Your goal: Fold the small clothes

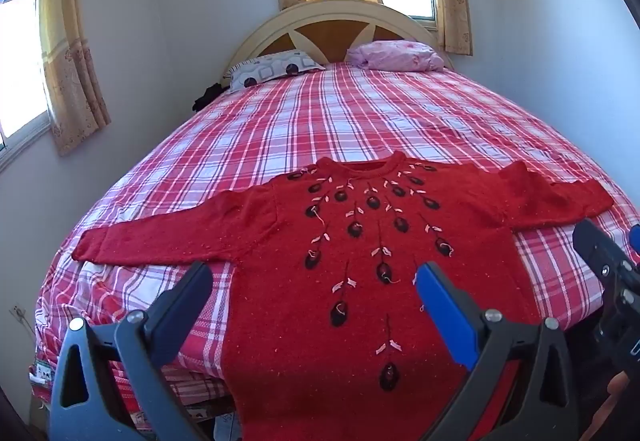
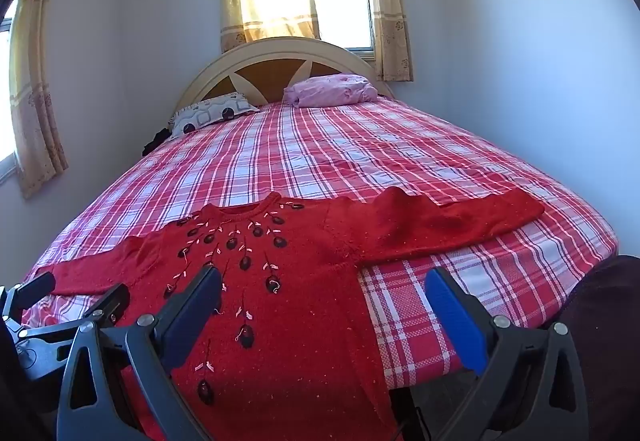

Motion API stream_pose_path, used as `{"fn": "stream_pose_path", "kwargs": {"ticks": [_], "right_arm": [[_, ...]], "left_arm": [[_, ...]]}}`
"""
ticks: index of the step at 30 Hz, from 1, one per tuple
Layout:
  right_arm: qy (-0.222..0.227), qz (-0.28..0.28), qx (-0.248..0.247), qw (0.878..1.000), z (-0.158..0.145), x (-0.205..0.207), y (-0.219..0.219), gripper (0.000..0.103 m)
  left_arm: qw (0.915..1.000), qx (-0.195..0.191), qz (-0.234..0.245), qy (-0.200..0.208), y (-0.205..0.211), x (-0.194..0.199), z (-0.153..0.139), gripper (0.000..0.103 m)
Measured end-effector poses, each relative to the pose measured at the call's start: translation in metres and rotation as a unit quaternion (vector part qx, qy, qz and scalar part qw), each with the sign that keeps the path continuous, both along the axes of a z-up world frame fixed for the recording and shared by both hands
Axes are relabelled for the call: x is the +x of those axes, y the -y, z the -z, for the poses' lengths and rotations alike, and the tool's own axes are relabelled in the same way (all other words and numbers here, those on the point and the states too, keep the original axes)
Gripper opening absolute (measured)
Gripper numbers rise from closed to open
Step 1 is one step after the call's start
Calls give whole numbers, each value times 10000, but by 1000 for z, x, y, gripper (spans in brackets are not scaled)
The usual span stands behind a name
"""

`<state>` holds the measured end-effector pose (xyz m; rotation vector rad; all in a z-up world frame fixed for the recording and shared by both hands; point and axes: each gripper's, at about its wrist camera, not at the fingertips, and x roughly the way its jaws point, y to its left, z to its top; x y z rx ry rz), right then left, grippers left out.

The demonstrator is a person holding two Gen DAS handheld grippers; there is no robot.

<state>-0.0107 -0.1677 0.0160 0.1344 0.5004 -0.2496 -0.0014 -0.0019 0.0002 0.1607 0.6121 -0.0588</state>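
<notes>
1. Left wrist view: left tool [image 1: 314, 287] wide, holding nothing; red sweater [image 1: 320, 261] flat on the bed [image 1: 360, 113], sleeves spread.
2. Right wrist view: right tool [image 2: 322, 291] wide, holding nothing. Risk: hem overhangs the bed edge; an uneven pull may drag the sweater off.

Red sweater [image 1: 320, 281]: hem cut off by the near edge. Dark item [image 1: 206, 97] beside the far-left pillow [image 1: 272, 71]: too small to identify.

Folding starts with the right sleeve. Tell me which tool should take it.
Right. The right tool is open with the right sleeve just ahead of it. The left tool, also open, sits over the sweater body toward the opposite sleeve.
</notes>
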Motion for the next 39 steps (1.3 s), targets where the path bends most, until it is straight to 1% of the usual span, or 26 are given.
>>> {"fn": "stream_pose_path", "kwargs": {"ticks": [4,5,8,10,16,18,39], "right_arm": [[-21,-21,-18,10000,2,4,0,102],[-28,-25,-16,10000,2,5,0,102],[49,6,-28,10000,-3,-2,2,102],[54,8,-29,10000,-3,-4,3,102],[30,60,8,10000,0,-2,4,102],[24,56,16,10000,1,-1,5,102],[-16,64,41,10000,3,-1,8,102]], "left_arm": [[9998,128,153,80,12,-8,-1,103],[9999,-9,129,15,8,-4,3,103],[9998,-11,171,71,14,-8,2,103],[9997,-193,170,-6,-1,-2,0,103],[9998,-147,-16,-122,-3,7,6,103],[9998,-140,-35,-134,-4,4,7,103],[9997,-187,-41,-165,-6,3,8,103]]}}
